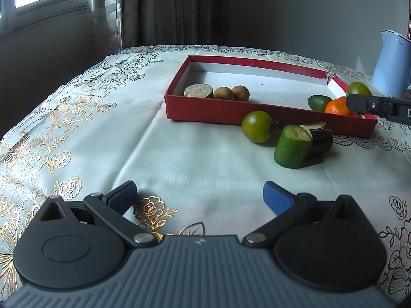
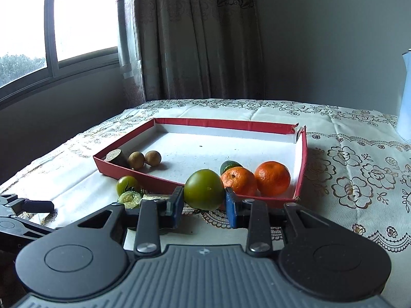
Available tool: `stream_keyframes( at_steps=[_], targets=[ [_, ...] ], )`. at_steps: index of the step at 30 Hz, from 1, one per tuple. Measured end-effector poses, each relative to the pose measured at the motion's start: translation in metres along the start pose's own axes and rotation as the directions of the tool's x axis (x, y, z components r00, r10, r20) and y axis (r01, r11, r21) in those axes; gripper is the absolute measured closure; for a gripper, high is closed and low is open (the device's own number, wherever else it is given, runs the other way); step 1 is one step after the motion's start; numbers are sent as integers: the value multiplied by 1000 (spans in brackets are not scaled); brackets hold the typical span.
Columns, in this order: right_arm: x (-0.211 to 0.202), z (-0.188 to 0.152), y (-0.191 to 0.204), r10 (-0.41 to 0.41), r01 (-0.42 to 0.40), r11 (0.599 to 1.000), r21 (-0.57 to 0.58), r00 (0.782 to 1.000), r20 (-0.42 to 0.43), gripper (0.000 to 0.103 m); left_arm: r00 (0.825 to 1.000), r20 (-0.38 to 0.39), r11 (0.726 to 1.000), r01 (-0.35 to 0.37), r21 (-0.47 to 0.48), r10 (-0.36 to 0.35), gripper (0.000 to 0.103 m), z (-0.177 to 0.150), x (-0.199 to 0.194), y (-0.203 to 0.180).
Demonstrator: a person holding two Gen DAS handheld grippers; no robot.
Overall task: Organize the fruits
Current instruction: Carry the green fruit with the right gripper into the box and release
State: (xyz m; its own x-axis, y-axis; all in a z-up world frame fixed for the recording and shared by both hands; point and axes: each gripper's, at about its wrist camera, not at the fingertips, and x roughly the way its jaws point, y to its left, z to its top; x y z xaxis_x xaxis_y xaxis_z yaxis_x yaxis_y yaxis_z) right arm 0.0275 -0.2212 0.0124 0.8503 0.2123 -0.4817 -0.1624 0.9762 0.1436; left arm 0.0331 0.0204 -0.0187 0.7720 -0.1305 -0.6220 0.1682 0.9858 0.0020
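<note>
Fingers (image 2: 177,201) pinch smooth round green fruit (image 2: 204,189) over red cardboard tray (image 2: 303,164).

Open middle of the shallow red cardboard tray (image 2: 303,164) lay bare | left corner blocked by cut brown stub (image 1: 198,91) and two round brown longans (image 1: 232,93) | right corner crowded by two oranges (image 2: 257,178) | near wall fronted by green tomato (image 1: 257,126) and cut green cucumber piece (image 1: 292,147) | cloth before the open left gripper (image 1: 200,195) free.
</note>
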Motion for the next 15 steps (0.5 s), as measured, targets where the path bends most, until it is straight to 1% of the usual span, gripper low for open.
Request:
stream_keyframes(
  at_steps=[4, 7, 11, 15],
  targets=[
    [8, 22, 3, -14, 15, 1000, -13, 1000, 28, 70, 1000, -2, 1000, 2, -2, -2, 0, 0, 1, 0],
    [21, 32, 6, -21, 21, 999, -26, 999, 25, 70, 1000, -2, 1000, 2, -2, -2, 0, 0, 1, 0],
    [40, 34, 10, -32, 32, 999, -38, 999, 1, 70, 1000, -2, 1000, 3, -2, -3, 0, 0, 0, 1],
    [58, 29, 10, -43, 41, 998, -46, 998, -40, 70, 1000, -3, 1000, 3, -3, -3, 0, 1, 1, 0]
  ],
)
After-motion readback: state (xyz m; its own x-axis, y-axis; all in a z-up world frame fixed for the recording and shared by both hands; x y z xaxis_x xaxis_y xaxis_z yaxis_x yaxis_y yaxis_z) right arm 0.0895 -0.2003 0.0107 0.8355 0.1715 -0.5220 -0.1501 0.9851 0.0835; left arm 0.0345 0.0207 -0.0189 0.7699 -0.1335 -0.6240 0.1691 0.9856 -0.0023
